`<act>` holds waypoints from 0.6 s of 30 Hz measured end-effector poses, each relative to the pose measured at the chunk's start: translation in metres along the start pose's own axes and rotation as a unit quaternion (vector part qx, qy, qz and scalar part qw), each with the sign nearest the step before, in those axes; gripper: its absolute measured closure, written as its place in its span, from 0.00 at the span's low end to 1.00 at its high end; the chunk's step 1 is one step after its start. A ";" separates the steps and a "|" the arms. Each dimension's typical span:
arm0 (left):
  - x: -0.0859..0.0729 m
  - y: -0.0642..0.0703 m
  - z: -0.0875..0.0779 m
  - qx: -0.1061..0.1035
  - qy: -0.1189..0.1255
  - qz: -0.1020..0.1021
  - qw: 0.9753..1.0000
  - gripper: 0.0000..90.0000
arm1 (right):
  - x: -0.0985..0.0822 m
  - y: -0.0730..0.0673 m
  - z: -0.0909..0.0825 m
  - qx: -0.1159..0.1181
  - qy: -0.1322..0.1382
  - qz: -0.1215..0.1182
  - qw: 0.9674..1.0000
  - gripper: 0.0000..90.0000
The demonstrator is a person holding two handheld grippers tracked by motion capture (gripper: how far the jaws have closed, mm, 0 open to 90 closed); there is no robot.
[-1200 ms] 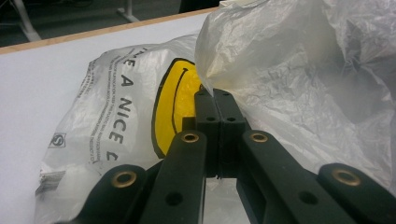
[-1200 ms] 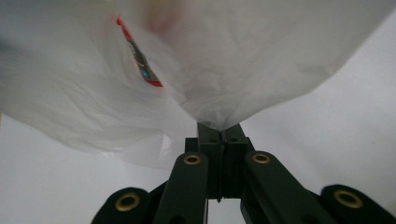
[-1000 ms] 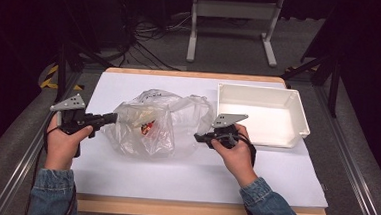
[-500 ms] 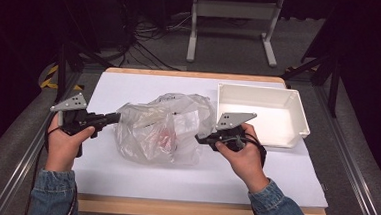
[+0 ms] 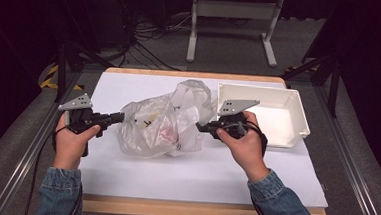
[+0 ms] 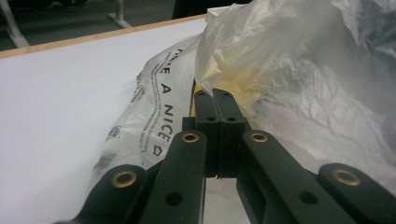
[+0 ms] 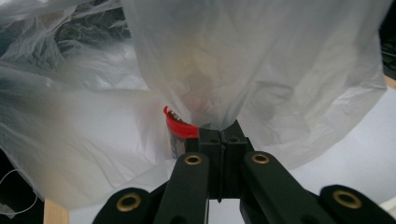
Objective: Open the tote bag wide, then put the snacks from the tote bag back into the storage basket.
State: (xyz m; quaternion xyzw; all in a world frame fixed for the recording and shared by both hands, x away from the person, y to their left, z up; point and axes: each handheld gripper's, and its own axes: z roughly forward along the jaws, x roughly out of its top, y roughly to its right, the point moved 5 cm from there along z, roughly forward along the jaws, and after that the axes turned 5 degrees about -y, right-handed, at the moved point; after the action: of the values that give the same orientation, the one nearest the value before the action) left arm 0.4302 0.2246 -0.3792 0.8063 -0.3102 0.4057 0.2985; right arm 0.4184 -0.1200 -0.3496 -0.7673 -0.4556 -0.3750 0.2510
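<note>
While two hands work at the table (image 5: pixel 129 86), one clear plastic bag (image 5: pixel 160 120) lies between them, approx. at centre of the white top. Left gripper (image 5: pixel 119 116) is clenched on the bag's left edge, near the black print. Right gripper (image 5: pixel 201 127) is clenched on the bag's right side and holds the film up; one red-lidded item (image 7: pixel 180 128) shows inside. One white tray (image 5: pixel 298 111) stands far right, w/ nothing in it.
</note>
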 end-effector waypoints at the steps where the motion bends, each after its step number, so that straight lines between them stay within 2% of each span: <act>1: 0.000 0.000 0.000 0.000 0.000 0.000 1.000 1.00 | 0.000 0.000 0.000 0.000 0.000 0.000 1.000 1.00; 3: -0.001 -0.003 0.003 0.000 0.000 -0.012 1.000 1.00 | -0.001 0.005 0.004 0.000 -0.002 0.007 1.000 1.00; 6: -0.002 -0.005 0.005 -0.001 0.002 -0.017 1.000 1.00 | -0.002 0.009 0.006 -0.001 -0.001 0.016 1.000 1.00; 8: -0.002 -0.007 0.007 -0.002 0.001 -0.012 1.000 1.00 | -0.002 0.012 0.007 -0.002 0.000 0.019 1.000 1.00; 11: -0.003 -0.010 0.010 -0.003 -0.002 -0.020 1.000 1.00 | -0.003 0.019 0.008 -0.005 0.004 0.033 0.999 1.00; 13: -0.006 -0.014 0.013 0.000 -0.004 -0.019 1.000 1.00 | -0.004 0.022 0.009 -0.007 0.004 0.036 0.999 1.00; 18: -0.010 -0.020 0.016 0.002 -0.007 -0.038 0.999 1.00 | -0.005 0.025 0.010 -0.010 0.006 0.040 0.999 0.98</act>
State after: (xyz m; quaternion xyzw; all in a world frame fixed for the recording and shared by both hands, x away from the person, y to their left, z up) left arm 0.4474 0.2284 -0.4002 0.8208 -0.2807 0.3895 0.3096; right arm 0.4425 -0.1270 -0.3607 -0.7855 -0.4189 -0.3736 0.2605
